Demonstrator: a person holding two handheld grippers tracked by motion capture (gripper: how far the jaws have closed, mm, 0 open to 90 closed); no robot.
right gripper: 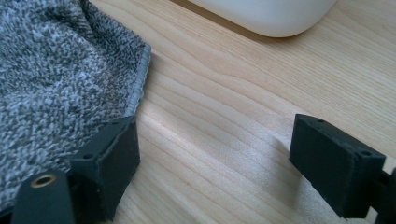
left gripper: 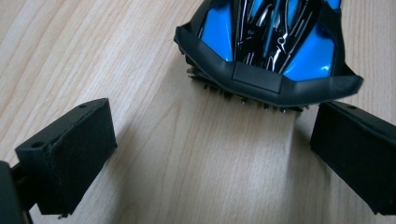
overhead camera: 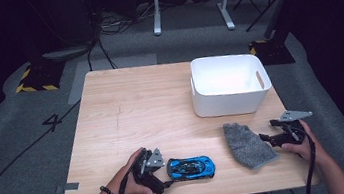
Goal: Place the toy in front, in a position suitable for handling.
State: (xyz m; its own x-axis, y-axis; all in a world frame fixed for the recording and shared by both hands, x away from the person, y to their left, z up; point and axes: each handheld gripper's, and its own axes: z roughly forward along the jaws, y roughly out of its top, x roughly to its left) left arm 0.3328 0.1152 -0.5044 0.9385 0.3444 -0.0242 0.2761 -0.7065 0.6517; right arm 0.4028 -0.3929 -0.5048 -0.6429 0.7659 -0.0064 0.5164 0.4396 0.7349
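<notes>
Lying near the front edge of the wooden table (overhead camera: 126, 113), the blue toy car (overhead camera: 191, 168) points its long axis left to right, one end facing the left gripper (overhead camera: 162, 171), whose jaws stand wide with that end just ahead of the gap, not yet between them. The left hand is the nearer by far. The right gripper (overhead camera: 266, 137), also spread wide and holding nothing, sits just beside the grey cloth (overhead camera: 247, 143), the white bin (overhead camera: 229, 84) beyond.
</notes>
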